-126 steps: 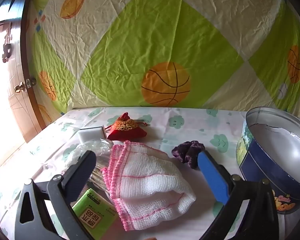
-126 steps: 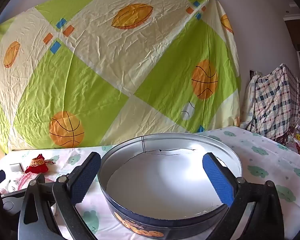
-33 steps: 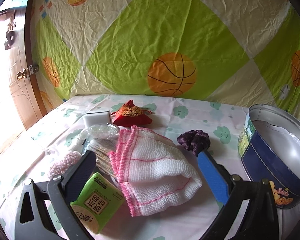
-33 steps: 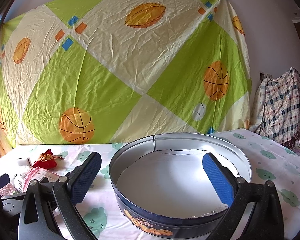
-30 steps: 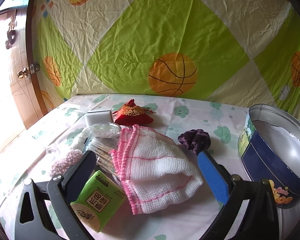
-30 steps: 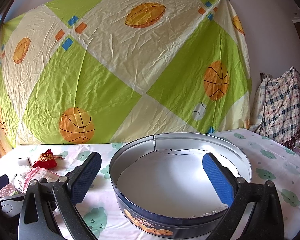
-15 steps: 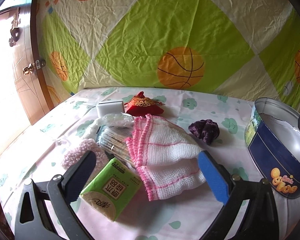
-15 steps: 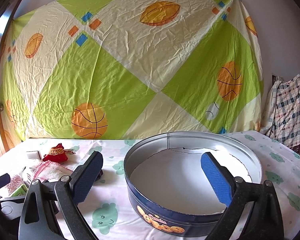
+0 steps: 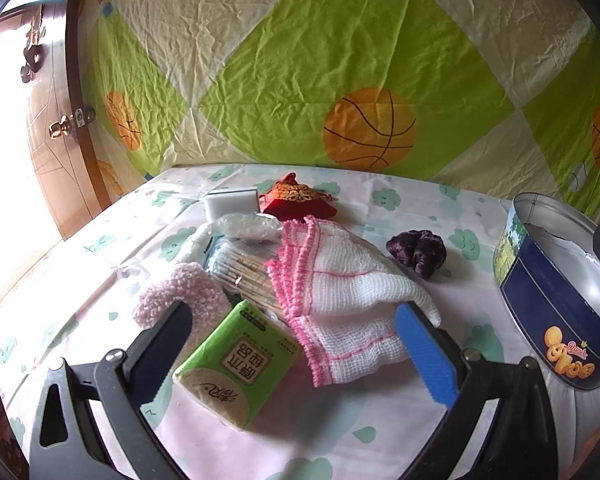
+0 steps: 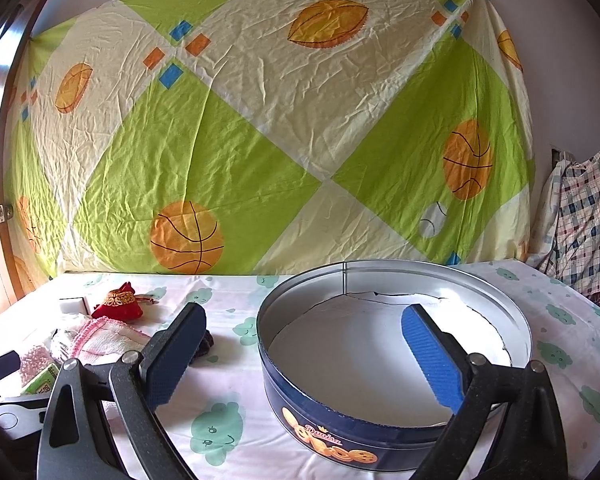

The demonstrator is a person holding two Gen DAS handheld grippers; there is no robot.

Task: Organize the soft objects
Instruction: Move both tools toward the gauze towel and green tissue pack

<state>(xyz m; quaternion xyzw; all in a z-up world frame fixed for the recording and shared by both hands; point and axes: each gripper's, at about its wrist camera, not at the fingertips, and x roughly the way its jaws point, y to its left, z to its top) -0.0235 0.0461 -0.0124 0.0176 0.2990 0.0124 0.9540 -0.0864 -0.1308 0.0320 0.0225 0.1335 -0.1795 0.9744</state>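
Both tongs stand released with nothing between their pads. Left gripper [image 9: 296, 344] fills the bottom of the left wrist view, its jaws spread wide over the heap of soft things in the lower centre of the frame. Between the two pads lies a green tissue pack [image 9: 236, 364], tilted, its near corner toward the bottom edge. A white gauze cloth with pink trim [image 9: 340, 292] sprawls just above and right of the pack, its lower right edge touching or passing behind the blue right pad. A pink knitted piece [image 9: 180, 292] sits just above the dark left pad. Higher up, a clear bag of thin sticks [image 9: 240, 264] lies partly under the cloth; behind it are a white sponge block [image 9: 230, 202] and a red pouch with gold trim [image 9: 298, 202]. A purple scrunchie [image 9: 418, 254] rests apart, right of centre, between the cloth and the blue cookie tin [image 9: 552, 312] at the right edge.

Right gripper [image 10: 300, 356] spans the lower part of its view, open across the tin's left wall: the blue pad hangs over the tin's white-lined inside, the dark pad outside it above the printed tablecloth [image 10: 228, 392].
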